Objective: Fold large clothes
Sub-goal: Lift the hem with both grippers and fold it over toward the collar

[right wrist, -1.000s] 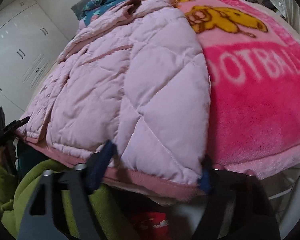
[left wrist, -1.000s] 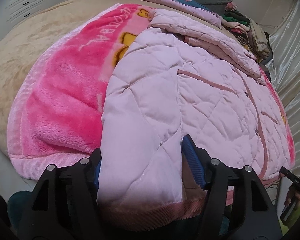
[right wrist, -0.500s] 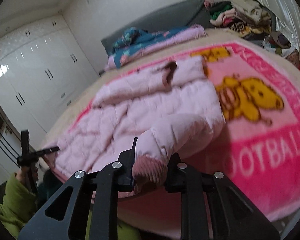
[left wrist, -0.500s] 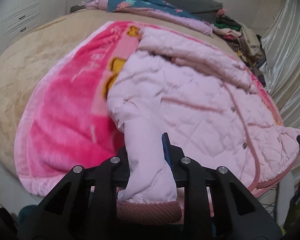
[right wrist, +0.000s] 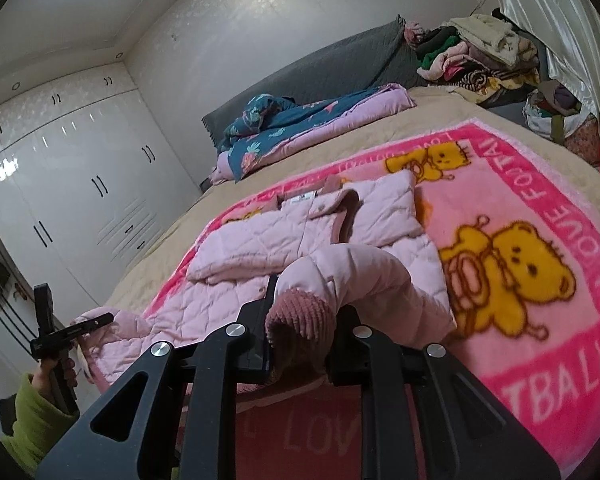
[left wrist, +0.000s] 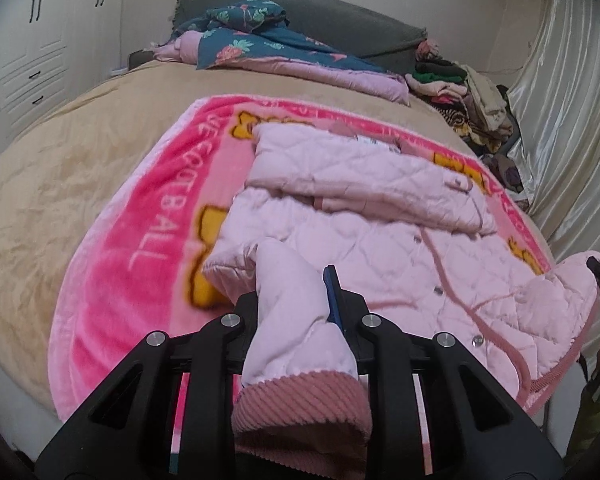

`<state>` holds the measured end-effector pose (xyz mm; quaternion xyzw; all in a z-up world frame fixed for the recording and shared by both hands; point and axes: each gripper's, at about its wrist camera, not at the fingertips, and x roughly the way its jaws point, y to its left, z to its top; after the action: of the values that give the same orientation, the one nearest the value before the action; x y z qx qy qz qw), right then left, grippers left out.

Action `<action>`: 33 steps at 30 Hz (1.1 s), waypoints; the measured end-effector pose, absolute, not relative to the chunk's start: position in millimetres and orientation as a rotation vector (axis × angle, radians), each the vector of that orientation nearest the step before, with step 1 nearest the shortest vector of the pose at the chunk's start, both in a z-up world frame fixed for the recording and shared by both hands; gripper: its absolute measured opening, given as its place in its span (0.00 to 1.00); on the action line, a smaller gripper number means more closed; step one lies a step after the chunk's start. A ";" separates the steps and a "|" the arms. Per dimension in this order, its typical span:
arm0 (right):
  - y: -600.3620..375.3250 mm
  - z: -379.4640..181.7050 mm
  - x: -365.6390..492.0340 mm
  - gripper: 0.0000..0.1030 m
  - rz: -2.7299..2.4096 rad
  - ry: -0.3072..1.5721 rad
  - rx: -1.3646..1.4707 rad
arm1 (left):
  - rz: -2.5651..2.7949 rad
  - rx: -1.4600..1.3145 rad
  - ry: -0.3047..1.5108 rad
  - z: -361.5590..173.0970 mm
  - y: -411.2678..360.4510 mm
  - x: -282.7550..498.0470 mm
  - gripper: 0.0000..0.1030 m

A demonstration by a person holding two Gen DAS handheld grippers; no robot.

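A tan-covered bed (left wrist: pixel 60 184) fills both views, and over its near end lies a pink fleece blanket (left wrist: pixel 140 240) printed with yellow bears. On that blanket lies the pink quilted jacket (left wrist: pixel 380 248), front up, its body spread flat with the snap placket running down the middle. One sleeve (left wrist: pixel 360 176) is already folded across the chest, which looks like the only fold made so far. The bottom hem is off the blanket at both corners: the left gripper (left wrist: pixel 296 300) is clenched on one corner, with the ribbed band (left wrist: pixel 304 412) bunched behind its fingers, and the right gripper (right wrist: pixel 304 316) is clamped on the other corner, its ribbed edge (right wrist: pixel 300 312) squeezed between the fingers. Judging from this, the task is early to midway (the second sleeve cannot be made out in either view). What seems left is carrying the hem up toward the collar (right wrist: pixel 340 200), laying it down squarely and smoothing the bundle.
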<state>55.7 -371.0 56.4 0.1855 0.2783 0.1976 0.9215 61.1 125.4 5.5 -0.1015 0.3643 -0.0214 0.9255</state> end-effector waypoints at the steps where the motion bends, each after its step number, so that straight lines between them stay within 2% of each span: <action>1: -370.7 58.9 58.4 0.16 0.406 0.566 0.384 | -0.047 -0.214 0.743 8.3 125.9 65.5 0.15; 20: -367.4 111.9 130.8 0.16 0.388 0.463 0.412 | -0.051 -0.223 0.650 66.4 129.0 139.9 0.15; 33: -380.3 125.4 182.2 0.16 0.343 0.472 0.454 | -0.016 -0.202 0.611 93.0 129.5 188.2 0.15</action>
<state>182.2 -380.2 125.4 0.2220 0.2307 0.1675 0.9324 188.2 129.5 93.0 -0.0992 0.3001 -0.0076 0.9487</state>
